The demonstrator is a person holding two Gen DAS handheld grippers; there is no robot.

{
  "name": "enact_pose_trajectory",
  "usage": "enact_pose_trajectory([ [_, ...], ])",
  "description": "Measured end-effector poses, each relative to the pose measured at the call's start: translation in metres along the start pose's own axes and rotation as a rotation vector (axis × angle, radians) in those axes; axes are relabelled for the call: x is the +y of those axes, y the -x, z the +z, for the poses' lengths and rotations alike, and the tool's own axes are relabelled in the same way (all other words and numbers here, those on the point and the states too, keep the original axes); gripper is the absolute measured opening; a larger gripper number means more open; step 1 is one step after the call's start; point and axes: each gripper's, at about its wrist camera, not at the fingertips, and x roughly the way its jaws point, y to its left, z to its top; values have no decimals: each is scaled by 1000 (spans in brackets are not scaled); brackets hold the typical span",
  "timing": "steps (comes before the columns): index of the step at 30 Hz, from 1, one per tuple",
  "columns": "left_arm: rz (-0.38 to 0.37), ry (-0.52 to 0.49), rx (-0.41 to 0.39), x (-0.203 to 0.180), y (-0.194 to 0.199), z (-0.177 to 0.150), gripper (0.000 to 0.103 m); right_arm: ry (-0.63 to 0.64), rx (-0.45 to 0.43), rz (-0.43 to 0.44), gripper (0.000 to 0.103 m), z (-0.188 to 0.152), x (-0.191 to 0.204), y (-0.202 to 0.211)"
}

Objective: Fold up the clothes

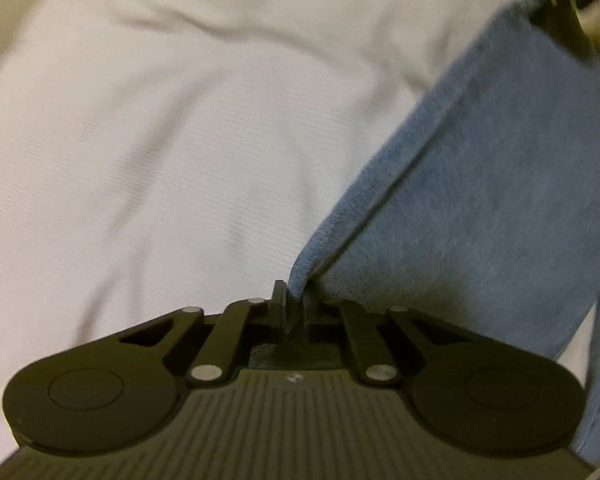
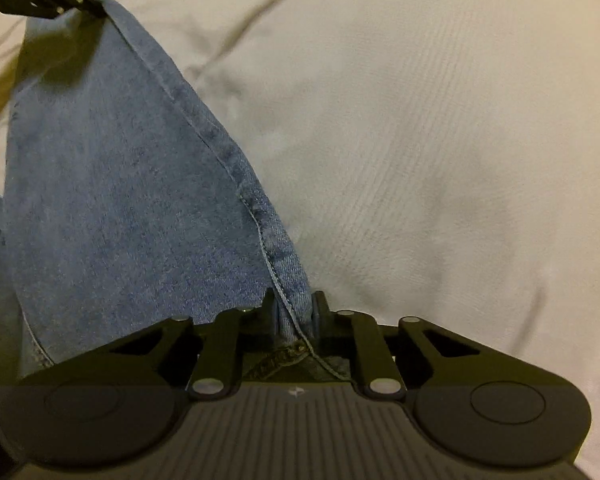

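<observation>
Jeans (image 2: 120, 184) stretched taut between both grippers above white bedsheet (image 2: 440, 140). Left gripper (image 1: 294, 304) pinches only a thin edge at its tips; right gripper (image 2: 294, 312) clamps the seamed hem deeper. Risk: tension pulls denim from left pinch, dropping that corner, skewing the fold.
</observation>
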Motion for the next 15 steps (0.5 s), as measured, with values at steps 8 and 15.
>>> enact_pose_trajectory([
  [8,145,297,-217,-86,169,-88,7,-66,-317,-414,13,-70,119,122],
  [15,-82,481,2,-193,189,-209,11,-181,-203,-437,20,-167,255,135],
])
